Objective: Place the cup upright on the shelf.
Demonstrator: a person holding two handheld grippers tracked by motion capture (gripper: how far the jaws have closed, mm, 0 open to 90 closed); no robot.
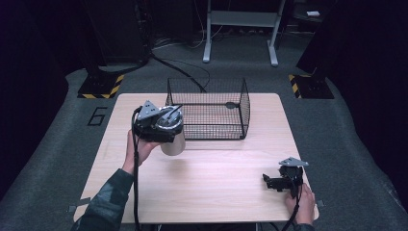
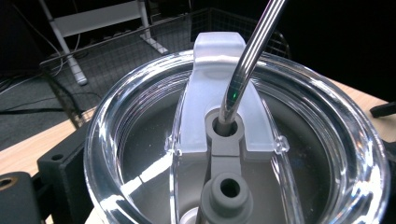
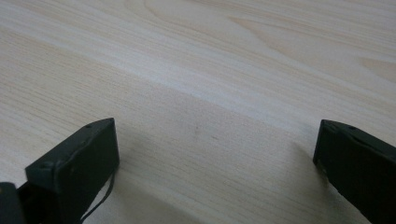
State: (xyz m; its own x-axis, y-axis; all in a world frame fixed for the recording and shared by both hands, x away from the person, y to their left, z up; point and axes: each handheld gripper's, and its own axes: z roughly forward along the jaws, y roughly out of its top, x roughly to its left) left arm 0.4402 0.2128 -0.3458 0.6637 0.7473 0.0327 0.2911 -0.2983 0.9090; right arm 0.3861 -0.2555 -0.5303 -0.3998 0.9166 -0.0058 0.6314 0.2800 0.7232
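Note:
A steel tumbler with a clear lid and a metal straw sits between the jaws of my left gripper, which is shut on it. It is held at the table's left, just in front of the black wire basket, and seems slightly off the wood. The straw passes through a grey hole in the lid and leans toward the upper right. My right gripper rests low on the table near the front right edge. In the right gripper view that gripper stands open over bare wood.
The wire basket stands open-topped at the back middle of the wooden table, with a small dark object inside. Beyond the table are a white desk frame and yellow-striped floor stands.

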